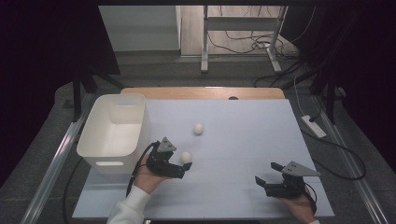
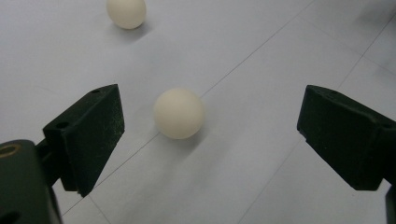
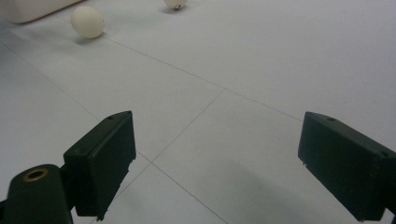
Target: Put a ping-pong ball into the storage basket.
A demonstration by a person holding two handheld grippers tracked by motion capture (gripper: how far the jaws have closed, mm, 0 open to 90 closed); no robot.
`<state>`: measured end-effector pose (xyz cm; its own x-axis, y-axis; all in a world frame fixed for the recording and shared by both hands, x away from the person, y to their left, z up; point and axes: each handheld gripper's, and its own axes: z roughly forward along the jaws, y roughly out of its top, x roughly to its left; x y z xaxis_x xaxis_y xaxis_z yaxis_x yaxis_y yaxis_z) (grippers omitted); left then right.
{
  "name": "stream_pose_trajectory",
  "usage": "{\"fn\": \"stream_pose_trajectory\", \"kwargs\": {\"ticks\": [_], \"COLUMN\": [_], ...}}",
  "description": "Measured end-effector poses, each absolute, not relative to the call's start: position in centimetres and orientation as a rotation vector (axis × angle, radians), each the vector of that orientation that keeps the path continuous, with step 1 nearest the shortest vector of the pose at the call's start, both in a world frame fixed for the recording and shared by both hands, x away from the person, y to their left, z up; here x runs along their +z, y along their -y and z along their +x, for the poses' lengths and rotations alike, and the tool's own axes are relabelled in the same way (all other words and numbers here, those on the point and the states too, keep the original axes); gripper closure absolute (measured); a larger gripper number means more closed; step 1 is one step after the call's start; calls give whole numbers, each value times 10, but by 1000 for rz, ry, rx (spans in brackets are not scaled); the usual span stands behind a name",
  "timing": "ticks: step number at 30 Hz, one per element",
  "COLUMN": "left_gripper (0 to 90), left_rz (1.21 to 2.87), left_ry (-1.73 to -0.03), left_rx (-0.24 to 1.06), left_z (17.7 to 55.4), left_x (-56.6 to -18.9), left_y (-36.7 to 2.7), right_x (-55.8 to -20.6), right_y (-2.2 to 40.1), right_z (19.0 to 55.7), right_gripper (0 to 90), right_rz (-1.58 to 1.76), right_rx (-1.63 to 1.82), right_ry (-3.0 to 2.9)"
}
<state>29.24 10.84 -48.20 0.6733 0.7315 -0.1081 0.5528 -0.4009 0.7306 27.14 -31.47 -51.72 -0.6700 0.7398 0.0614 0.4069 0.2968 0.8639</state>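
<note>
Two cream balls lie on the counter (image 1: 233,140); left tongs (image 2: 210,135) gape around the nearer ball (image 2: 179,113) for pickup, right tongs (image 3: 215,163) idle agape.

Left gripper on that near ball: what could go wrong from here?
1. The near ball sits closer to one pad than the other inside the open left gripper. If that pad touches first, the round ball may roll away.
2. A nudged ball could travel toward the far ball and scatter both.
3. The white bin stands right beside the left hand; a quick lift could bump its wall.
</note>
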Motion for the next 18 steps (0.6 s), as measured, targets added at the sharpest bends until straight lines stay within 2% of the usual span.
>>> {"fn": "stream_pose_trajectory", "kwargs": {"ticks": [18], "left_gripper": [77], "left_rz": [2133], "left_ry": [-1011], "left_rx": [268], "left_z": [305], "left_x": [-489], "left_y": [-105], "right_x": [-518], "right_y": [315], "right_z": [272], "right_gripper": [111], "right_rz": [1033], "right_rx": [1317], "right_ry": [-2225]}}
